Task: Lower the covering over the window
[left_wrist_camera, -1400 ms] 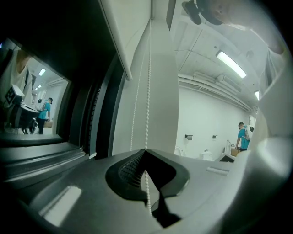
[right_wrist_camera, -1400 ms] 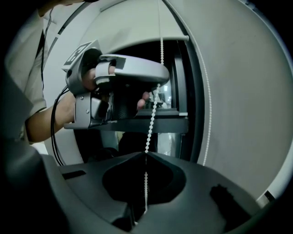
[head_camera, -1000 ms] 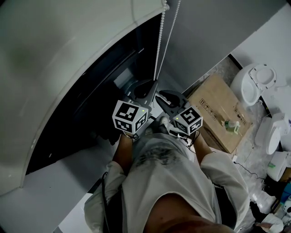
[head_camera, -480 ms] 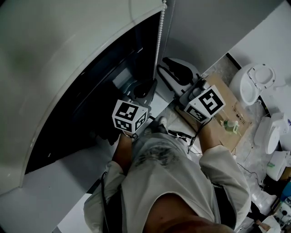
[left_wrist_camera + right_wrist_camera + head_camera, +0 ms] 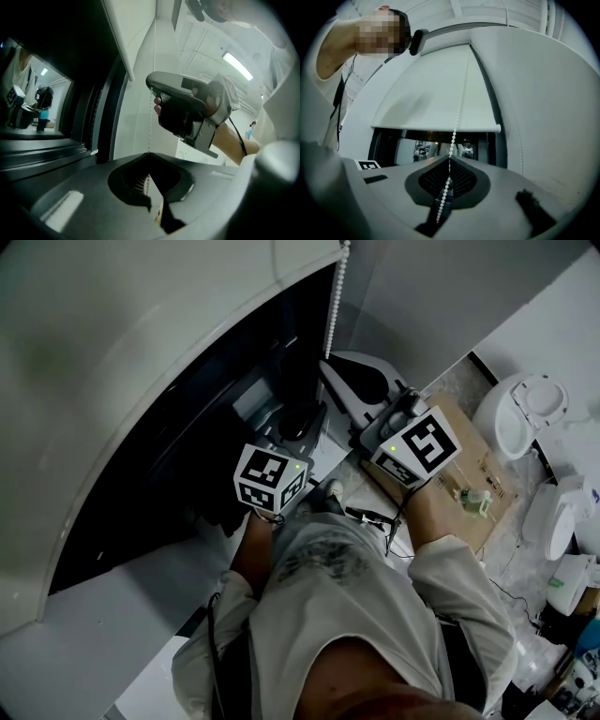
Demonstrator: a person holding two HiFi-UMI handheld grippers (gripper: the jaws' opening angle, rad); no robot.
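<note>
With the left hand-held gripper (image 5: 149, 155) clamped on the bead chain (image 5: 333, 306) at the window's (image 5: 187, 456) side edge and the right hand-held gripper (image 5: 450, 159) clamped higher up it, hauling the wrong strand would likely raise the partly lowered roller blind (image 5: 436, 101).

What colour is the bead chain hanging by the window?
White; the bead chain shows best in the right gripper view.

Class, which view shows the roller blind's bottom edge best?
The right gripper view: the blind's bottom edge runs whole across it. The head view sees it from above; the left gripper view catches only a slanted stretch.
</note>
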